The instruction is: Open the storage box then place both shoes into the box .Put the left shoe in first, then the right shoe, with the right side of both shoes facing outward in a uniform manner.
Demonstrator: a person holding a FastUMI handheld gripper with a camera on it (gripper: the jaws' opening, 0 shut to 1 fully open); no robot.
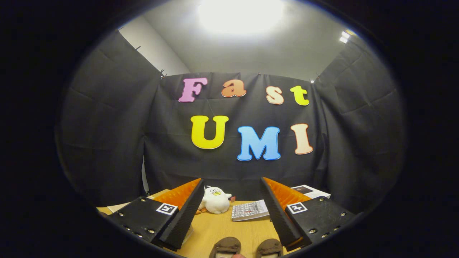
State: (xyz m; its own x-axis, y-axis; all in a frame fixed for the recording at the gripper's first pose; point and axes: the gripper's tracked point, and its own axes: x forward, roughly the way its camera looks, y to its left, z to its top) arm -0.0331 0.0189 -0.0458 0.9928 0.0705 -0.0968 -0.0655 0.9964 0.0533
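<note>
The two shoes lie on the table [218, 229] at the near end, side by side and brown, with only their upper ends in sight. The left shoe [226, 246] sits in the gap between the fingers, nearer the left one. The right shoe [269, 248] lies just beside the inner edge of the right finger; whether it touches that finger cannot be told. Neither shoe is pressed by the fingers.

Farther off on the table, beyond the fingertips, a white plush duck [215, 200] rests close to the left finger's tip, and a small booklet [250, 210] lies flat to its right, between the two fingers' far ends. The booklet carries fine print and a small red mark, but the writing is too small to read. Another printed sheet [310, 191] shows past the right finger, at the far right of the table, with a dark patch on it; its text cannot be read either. A pale sheet [118, 206] peeks out at the far left, behind the left finger.

Each finger bears a square black-and-white marker on its top face, with no readable words. The gripper [232, 186] stands wide open: its black, orange-backed fingers are spread well apart and hold nothing, with bare table between them.
</note>
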